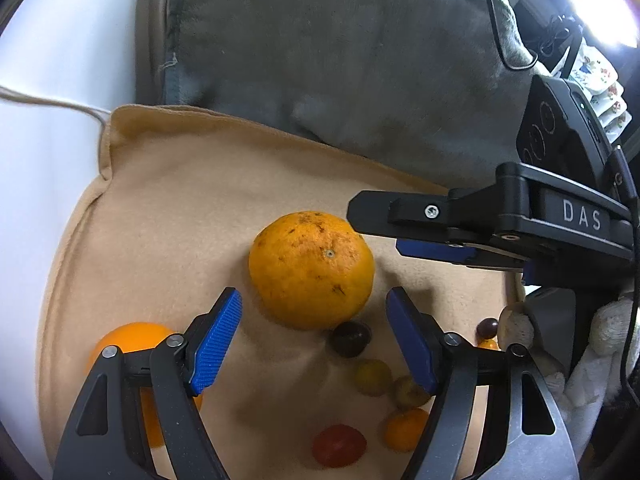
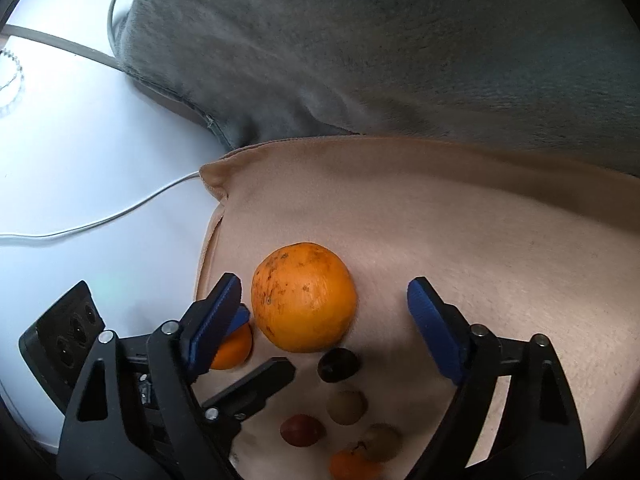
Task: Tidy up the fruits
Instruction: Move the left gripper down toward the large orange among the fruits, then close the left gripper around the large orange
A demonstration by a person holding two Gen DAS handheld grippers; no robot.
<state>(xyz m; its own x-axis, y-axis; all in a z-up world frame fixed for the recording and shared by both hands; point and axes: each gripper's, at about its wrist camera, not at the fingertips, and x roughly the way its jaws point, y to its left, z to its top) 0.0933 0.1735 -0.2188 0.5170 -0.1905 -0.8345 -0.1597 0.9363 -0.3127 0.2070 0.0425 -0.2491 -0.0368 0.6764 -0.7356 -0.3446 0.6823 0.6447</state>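
Plainly, big speckled orange [image 1: 311,269] on beige cloth [image 1: 168,216].

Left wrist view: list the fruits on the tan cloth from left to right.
Small orange → big orange → red tomato → dark grape → orange tomato → second dark grape. The two yellowish fruits are left out.

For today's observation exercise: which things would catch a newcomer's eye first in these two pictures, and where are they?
The big speckled orange stands out, in the middle of the tan cloth. Both grippers, left gripper and right gripper, hang near it with jaws open. Just below it lies a cluster of small fruits, led by a dark plum, with a grey blanket behind.
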